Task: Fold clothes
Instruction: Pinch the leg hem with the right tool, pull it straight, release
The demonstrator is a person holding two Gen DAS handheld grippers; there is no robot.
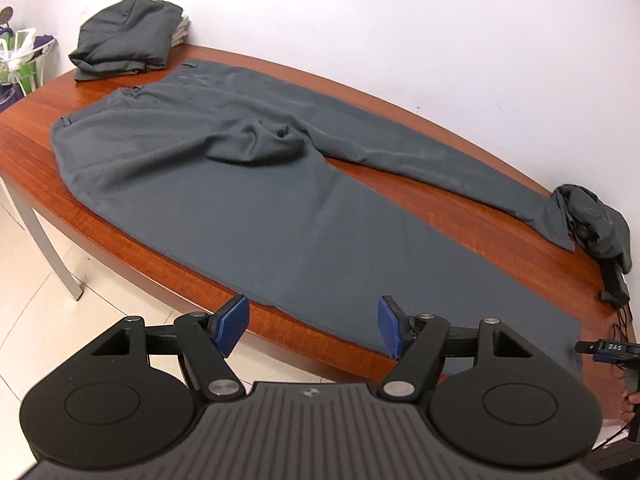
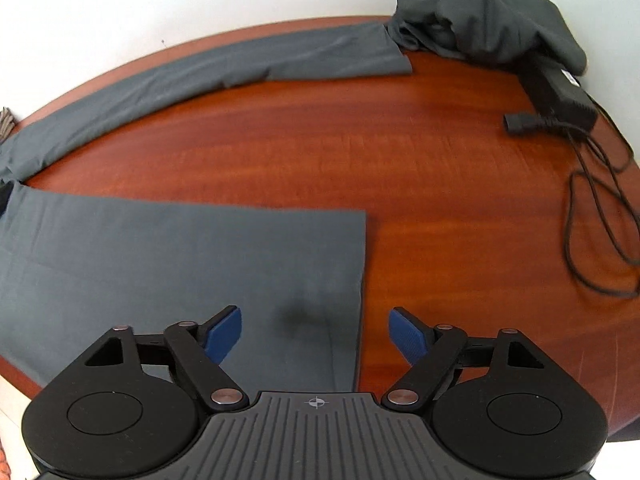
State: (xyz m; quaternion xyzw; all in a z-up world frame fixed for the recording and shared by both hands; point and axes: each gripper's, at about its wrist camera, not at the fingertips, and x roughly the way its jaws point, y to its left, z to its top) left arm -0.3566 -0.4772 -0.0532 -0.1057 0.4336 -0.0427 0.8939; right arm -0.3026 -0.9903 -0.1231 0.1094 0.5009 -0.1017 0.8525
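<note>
Both wide apart and empty, left gripper [image 1: 313, 326] and right gripper [image 2: 316, 334] hover over grey trousers [image 1: 224, 184].

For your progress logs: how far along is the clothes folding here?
Done: a folded stack sits at the table's far corner. In hand: grey trousers lie spread flat, unfolded; left tool and right tool hover open, gripping nothing. Left: these trousers and the crumpled garment.

Black two-finger left gripper [image 1: 312, 326] and right gripper [image 2: 316, 336] share one build: blue ribbed pads [image 2: 224, 334], silver pivot screws, round black housings flanking a ridged grey plate with crosshair mark.
</note>
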